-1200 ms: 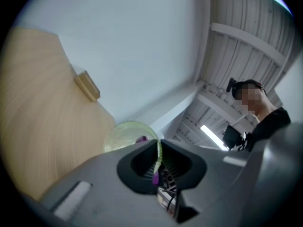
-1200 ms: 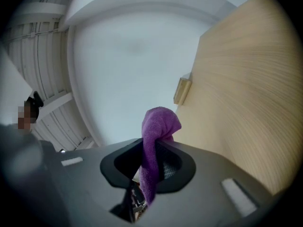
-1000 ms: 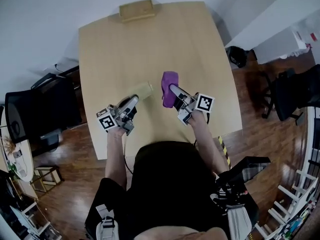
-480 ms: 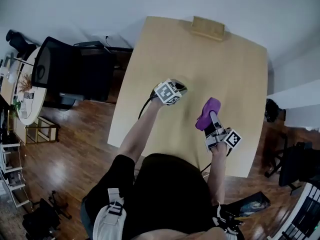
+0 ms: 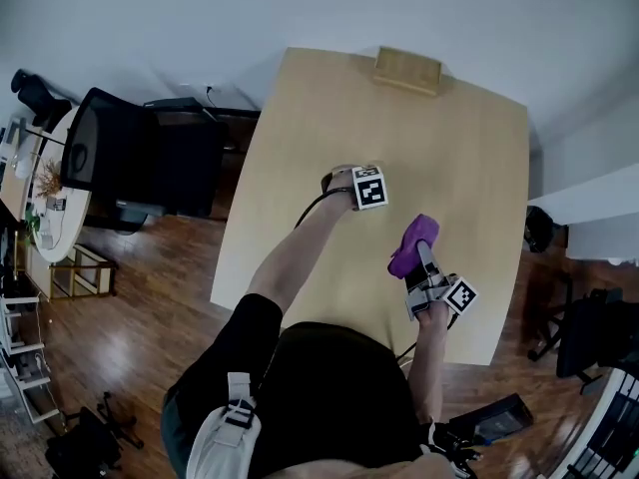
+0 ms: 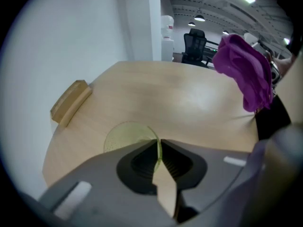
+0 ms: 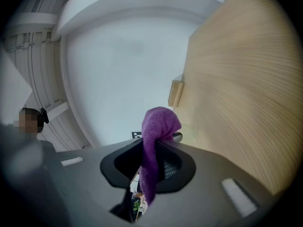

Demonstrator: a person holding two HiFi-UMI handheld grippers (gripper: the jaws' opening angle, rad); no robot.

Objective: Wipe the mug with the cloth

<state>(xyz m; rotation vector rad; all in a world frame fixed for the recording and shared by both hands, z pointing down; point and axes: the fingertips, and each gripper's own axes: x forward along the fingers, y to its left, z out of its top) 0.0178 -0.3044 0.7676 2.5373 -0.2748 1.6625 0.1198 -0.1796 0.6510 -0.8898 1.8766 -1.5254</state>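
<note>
A translucent yellow-green mug (image 6: 124,137) is held by its rim between the jaws of my left gripper (image 6: 159,148), above the wooden table (image 6: 189,98). In the head view the left gripper (image 5: 347,180) shows mostly as its marker cube, and the mug is hidden under it. A purple cloth (image 7: 158,126) hangs pinched in my right gripper (image 7: 154,148). From the head view the cloth (image 5: 412,245) sticks out ahead of the right gripper (image 5: 421,265), a short way right of and nearer than the left gripper. The cloth (image 6: 246,72) hangs at the upper right of the left gripper view.
A light wooden block (image 5: 406,70) lies at the table's far edge, also seen as the block (image 6: 71,100) in the left gripper view. A black office chair (image 5: 110,153) stands on the wood floor left of the table (image 5: 290,148). A person sits beyond at the left in the right gripper view.
The left gripper with the mug has come up off the table and moved closer to the cloth. The head camera has swung, so the whole scene sits differently.
</note>
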